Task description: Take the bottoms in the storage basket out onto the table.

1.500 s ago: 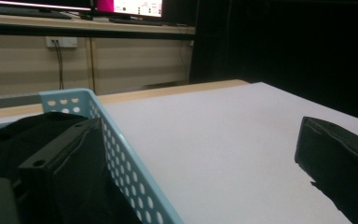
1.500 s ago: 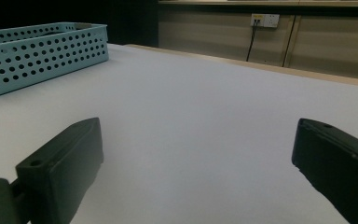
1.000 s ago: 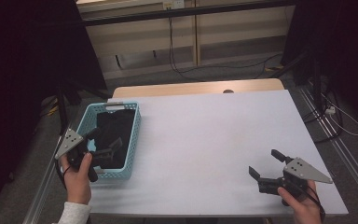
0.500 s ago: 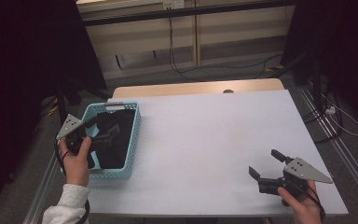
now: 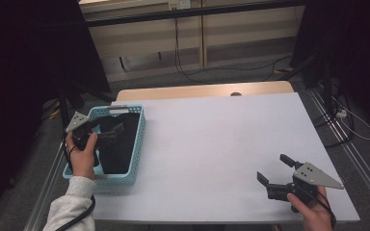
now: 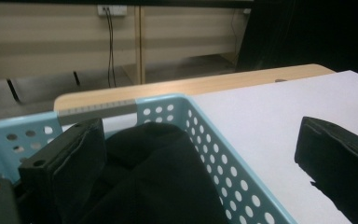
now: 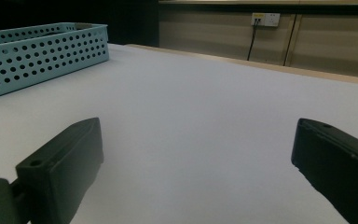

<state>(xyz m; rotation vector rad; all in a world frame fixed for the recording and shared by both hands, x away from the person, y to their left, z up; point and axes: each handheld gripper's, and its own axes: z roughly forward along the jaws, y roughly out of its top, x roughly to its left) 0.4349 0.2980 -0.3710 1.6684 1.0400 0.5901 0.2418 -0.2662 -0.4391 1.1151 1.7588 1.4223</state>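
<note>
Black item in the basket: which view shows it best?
The high view: the whole black item lies inside the blue basket. The left gripper view has it close but cropped between open jaws. The right gripper view gives the basket's wall.

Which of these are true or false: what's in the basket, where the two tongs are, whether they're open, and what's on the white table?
1. The basket is light blue with round holes in its walls. True.
2. Something dark, like black cloth, lies in the basket. True.
3. The left tongs hover over the middle of the table. False: they are over the basket, at the table's left edge.
4. The right tongs grip a black cloth. False: they are open with nothing between the jaws, near the table's front right corner.
5. The left tongs are open. True: one jaw is over the cloth, the other outside the basket wall.
</note>
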